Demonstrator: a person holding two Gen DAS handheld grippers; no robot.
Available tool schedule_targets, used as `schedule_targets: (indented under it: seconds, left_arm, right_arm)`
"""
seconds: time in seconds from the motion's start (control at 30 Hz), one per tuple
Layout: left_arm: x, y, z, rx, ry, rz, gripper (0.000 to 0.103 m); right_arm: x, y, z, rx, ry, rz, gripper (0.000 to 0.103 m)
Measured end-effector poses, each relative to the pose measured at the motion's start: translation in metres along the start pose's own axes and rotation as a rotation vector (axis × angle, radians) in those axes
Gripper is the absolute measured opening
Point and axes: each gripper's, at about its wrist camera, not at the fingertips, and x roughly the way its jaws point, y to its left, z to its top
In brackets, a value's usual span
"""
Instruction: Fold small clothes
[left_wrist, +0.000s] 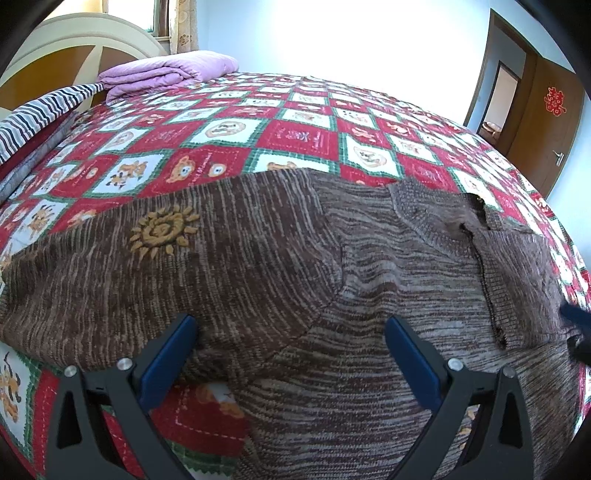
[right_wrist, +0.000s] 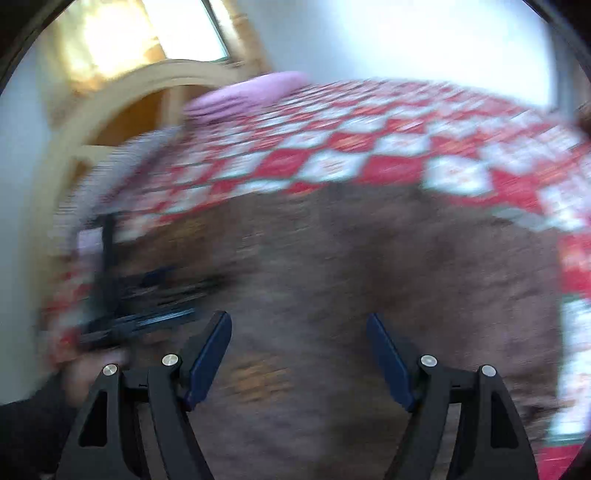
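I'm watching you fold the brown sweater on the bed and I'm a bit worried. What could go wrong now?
Three things might:
1. The right wrist picture is blurred, so the right gripper seems to be moving fast and could miss its spot on the sweater.
2. The left gripper hangs open over a folded-over part, and might pinch two layers.
3. The dark cord near the collar could snag.

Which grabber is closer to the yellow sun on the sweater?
Left. The left gripper hovers open just below the sun patch. The right gripper is farther along the sweater.
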Motion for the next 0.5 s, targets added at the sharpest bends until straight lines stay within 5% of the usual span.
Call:
schedule_targets:
  seconds: [0.07,0.3,0.5]
  left_arm:
    - [0.0,0.0,0.0,-0.002,-0.001,-0.002,0.103]
    - [-0.001,0.003,-0.001,-0.011,-0.006,-0.018,0.103]
    - [-0.002,0.004,-0.001,-0.017,-0.009,-0.029,0.103]
  right_arm:
    - [0.011,-0.004,0.004,0.008,0.015,-0.115,0.07]
    - [0.057,0.02,0.002,-0.04,0.088,-0.237,0.053]
    - [0.054,0.007,0.0,0.01,0.054,-0.251,0.013]
